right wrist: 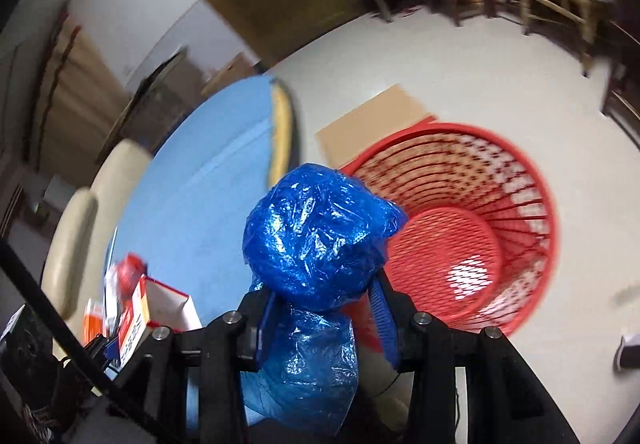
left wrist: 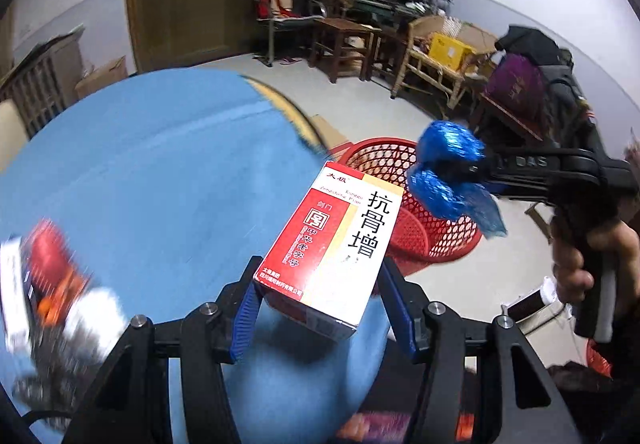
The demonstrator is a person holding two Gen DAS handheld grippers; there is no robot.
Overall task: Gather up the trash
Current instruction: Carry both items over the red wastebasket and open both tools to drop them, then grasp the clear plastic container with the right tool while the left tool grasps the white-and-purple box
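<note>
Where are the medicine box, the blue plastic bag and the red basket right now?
medicine box [left wrist: 332, 240], left wrist view, printed top face.
blue plastic bag [right wrist: 316, 236], right wrist view, crumpled upper bulge.
red basket [right wrist: 532, 180], right wrist view, far right rim.

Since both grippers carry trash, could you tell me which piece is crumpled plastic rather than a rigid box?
The crumpled blue plastic bag in the right gripper; the left gripper holds a red-and-white cardboard box.

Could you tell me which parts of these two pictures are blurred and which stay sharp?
Left wrist view: the medicine box in the left tongs is sharp; items at the table's left edge smear. Right wrist view: the blue plastic bag is crisp; the red basket and room streak.
</note>
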